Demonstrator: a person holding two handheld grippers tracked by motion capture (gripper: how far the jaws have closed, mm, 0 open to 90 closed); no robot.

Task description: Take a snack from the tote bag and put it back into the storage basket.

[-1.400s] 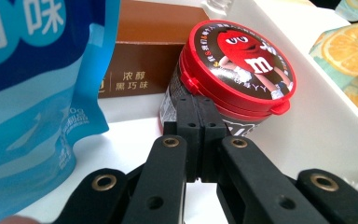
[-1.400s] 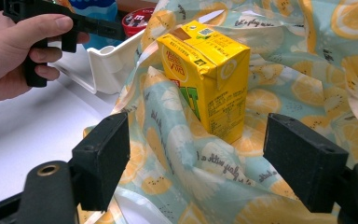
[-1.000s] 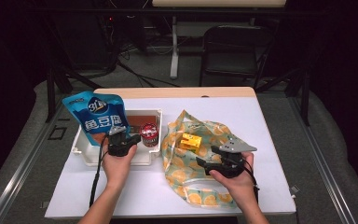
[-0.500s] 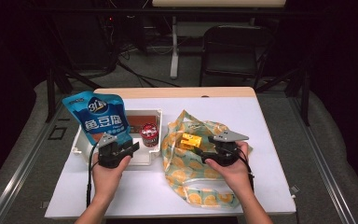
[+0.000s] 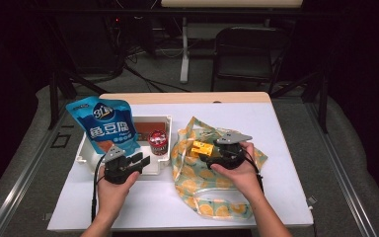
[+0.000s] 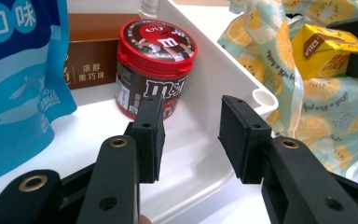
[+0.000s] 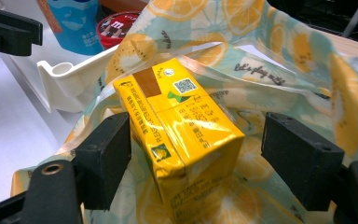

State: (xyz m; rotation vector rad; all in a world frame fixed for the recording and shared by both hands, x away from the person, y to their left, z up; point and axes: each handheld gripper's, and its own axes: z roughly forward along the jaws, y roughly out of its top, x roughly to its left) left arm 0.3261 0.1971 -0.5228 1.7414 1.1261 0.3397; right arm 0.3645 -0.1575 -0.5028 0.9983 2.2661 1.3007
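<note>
Where jaws gape, yellow carton's (image 7: 179, 135) QR label

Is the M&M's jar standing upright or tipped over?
Upright. The M&M's jar stands on its base in the white tray, red lid on top.

Bright overhead light on the table, dark surroundings, slightly soft focus.
</note>
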